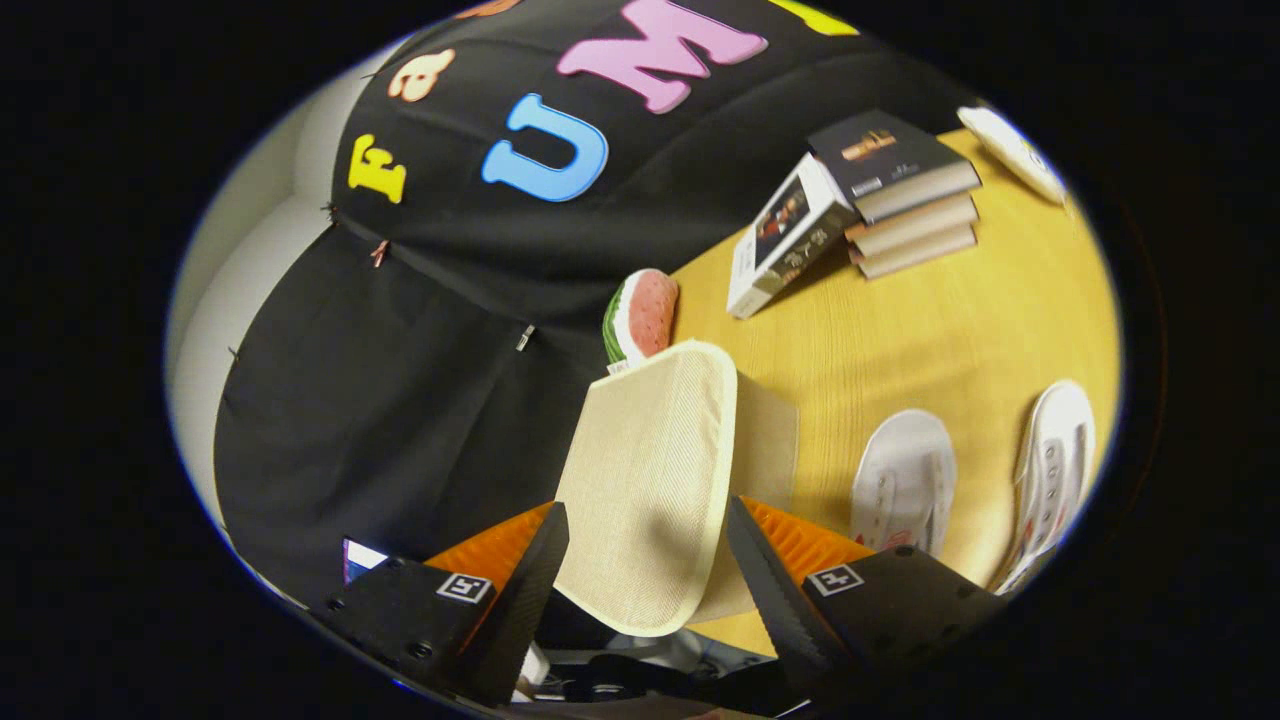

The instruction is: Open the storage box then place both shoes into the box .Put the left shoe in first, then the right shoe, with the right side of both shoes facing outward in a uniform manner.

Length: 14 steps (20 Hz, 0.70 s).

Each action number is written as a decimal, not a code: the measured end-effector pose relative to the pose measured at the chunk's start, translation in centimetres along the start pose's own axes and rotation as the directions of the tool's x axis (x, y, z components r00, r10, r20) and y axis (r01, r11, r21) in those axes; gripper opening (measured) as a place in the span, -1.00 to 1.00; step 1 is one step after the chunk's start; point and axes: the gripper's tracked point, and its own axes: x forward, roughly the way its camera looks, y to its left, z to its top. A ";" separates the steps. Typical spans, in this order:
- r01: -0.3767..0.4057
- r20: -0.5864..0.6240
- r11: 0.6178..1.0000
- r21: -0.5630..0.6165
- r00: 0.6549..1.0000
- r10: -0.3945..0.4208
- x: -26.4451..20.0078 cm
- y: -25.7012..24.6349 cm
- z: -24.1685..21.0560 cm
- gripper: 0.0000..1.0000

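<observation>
The beige fabric storage box's lid stands raised, its woven face turned toward me and spanning the gap between my fingers. A strip of the box's body shows just behind the lid. My gripper is open, its fingers wide apart on either side of the lid's lower part; whether they touch it I cannot tell. Two white lace-up shoes lie on the wooden table beyond the right finger: one shoe close to the box, the other shoe further out. The whole view is tilted.
A stack of books with one book leaning against it sits at the table's far side. A watermelon-slice toy stands just behind the box by the black cloth wall. A white flat object lies at the far corner.
</observation>
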 end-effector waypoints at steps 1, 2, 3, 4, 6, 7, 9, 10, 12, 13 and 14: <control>-0.009 -0.027 0.999 0.036 1.000 0.010 0.5 -0.1 -0.9 0.96; -0.017 -0.048 0.998 0.066 0.999 0.020 1.2 -0.2 -1.7 0.96; -0.027 -0.065 0.995 0.099 0.997 0.034 1.8 -0.6 -2.3 0.93; -0.035 -0.079 0.991 0.132 0.996 0.045 2.3 -0.9 -2.8 0.92; -0.046 -0.087 0.979 0.199 0.994 0.064 3.1 -1.4 -3.1 0.91; -0.059 -0.088 0.970 0.237 0.993 0.081 3.5 -1.3 -3.4 0.61; -0.114 -0.092 0.951 0.287 0.985 0.146 3.2 -0.3 -3.7 0.01; -0.113 -0.079 0.953 0.281 0.987 0.141 3.1 -0.2 -3.6 -0.30; -0.151 -0.034 0.960 0.235 0.986 0.163 2.3 0.9 -2.6 -0.80; -0.184 -0.027 0.956 0.227 0.980 0.195 1.6 2.2 -2.5 -0.86; -0.211 -0.017 0.951 0.225 0.975 0.220 1.2 3.6 -2.0 -0.90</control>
